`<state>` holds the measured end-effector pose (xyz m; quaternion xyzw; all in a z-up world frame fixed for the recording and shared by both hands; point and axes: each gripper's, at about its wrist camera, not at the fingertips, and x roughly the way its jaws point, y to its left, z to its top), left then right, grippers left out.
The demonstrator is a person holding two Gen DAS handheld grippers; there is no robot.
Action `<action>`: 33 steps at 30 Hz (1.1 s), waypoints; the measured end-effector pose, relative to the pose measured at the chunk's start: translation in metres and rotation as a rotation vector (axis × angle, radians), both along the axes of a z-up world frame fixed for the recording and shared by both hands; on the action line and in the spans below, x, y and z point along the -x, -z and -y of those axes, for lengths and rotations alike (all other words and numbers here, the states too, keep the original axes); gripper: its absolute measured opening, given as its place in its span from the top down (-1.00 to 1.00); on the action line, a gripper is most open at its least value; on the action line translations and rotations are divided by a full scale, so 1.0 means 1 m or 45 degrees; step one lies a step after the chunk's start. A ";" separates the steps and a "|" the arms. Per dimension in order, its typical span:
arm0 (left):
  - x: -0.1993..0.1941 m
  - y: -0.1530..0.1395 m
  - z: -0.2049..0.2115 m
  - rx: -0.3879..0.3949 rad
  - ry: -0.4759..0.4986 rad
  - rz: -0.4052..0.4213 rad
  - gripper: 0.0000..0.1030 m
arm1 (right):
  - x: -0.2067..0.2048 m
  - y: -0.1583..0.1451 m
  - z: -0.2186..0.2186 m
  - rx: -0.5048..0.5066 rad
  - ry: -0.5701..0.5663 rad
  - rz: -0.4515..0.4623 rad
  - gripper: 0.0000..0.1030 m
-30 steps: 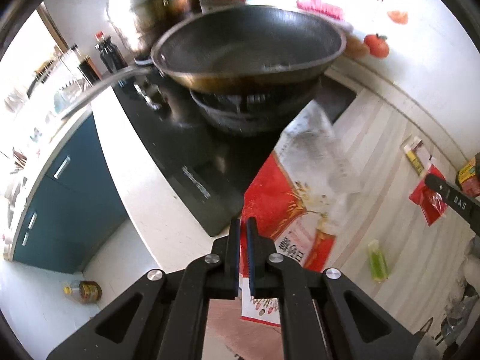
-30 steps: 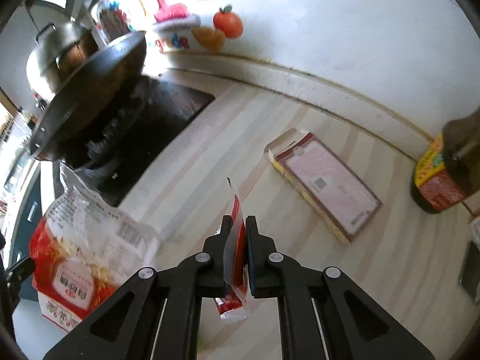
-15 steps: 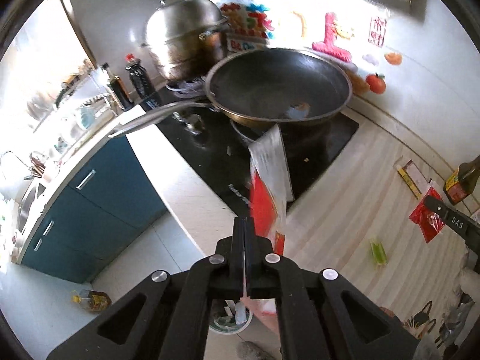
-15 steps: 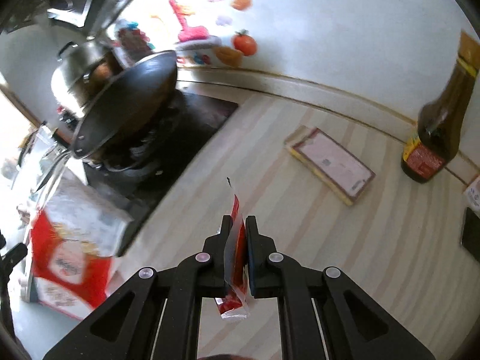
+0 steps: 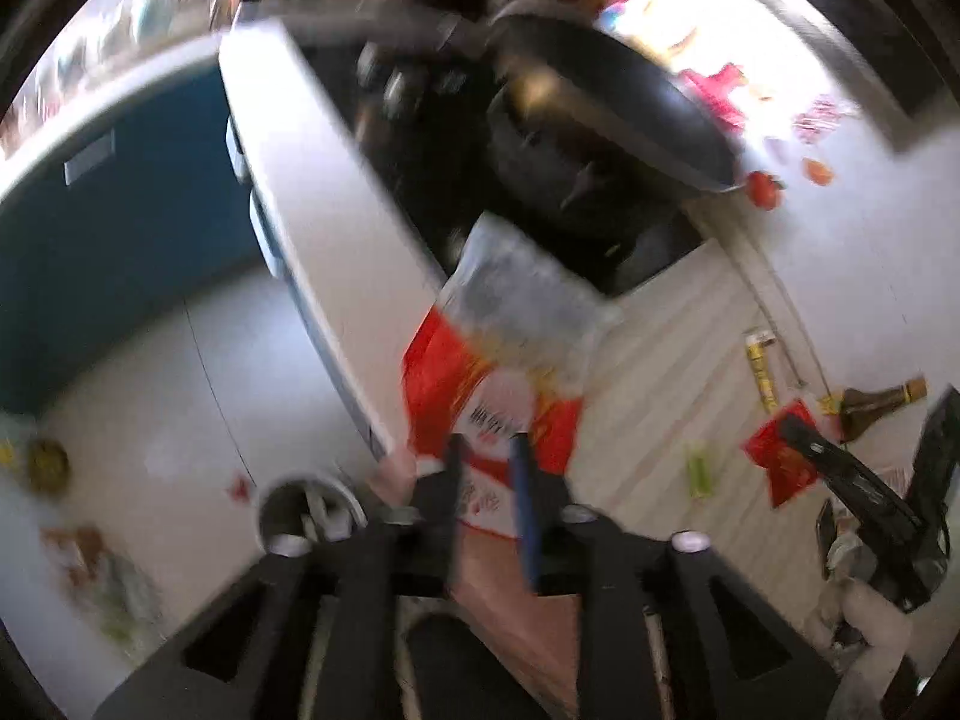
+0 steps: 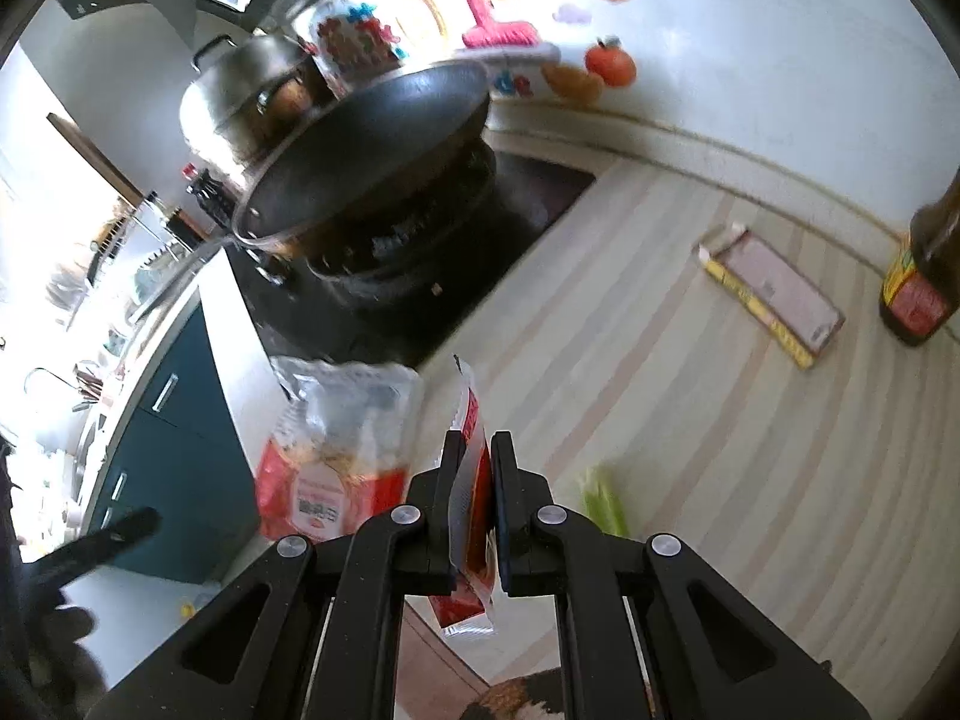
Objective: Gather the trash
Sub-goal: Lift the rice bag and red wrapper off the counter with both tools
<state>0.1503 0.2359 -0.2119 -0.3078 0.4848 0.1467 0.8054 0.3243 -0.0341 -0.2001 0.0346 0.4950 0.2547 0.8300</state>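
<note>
Your left gripper [image 5: 487, 480] pinches the big red-and-clear plastic food bag [image 5: 510, 354]; your right gripper [image 6: 477, 468] clamps a small red sachet [image 6: 471, 450].

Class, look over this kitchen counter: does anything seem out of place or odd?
Yes. Litter lies loose on the striped counter: a flat yellow-edged packet near the sauce bottle and a small green wrapper. More scraps lie on the floor near the bin.

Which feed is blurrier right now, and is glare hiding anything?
Left wrist view: heavy motion smear; the red-and-clear bag and bin stay recognisable, bright wall upper right washed out. Right wrist view: sharper, red packet crisp, window side at left blown out.
</note>
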 end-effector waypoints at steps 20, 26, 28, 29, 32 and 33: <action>-0.079 0.105 -0.019 0.335 0.063 0.042 0.41 | -0.043 0.063 0.015 0.078 0.002 -0.104 0.84; -0.096 0.093 -0.003 0.305 0.113 0.122 0.93 | -0.048 0.063 0.014 0.082 0.005 -0.103 0.84; -0.095 0.084 0.000 0.273 0.118 0.146 0.96 | -0.048 0.061 0.016 0.079 0.011 -0.098 0.84; -0.093 0.078 0.001 0.261 0.119 0.164 0.98 | -0.049 0.060 0.017 0.078 0.014 -0.094 0.84; -0.084 0.057 0.003 0.200 0.109 0.193 1.00 | -0.049 0.055 0.019 0.074 0.015 -0.085 0.84; -0.079 0.049 0.004 0.165 0.107 0.197 1.00 | -0.049 0.053 0.019 0.071 0.016 -0.081 0.84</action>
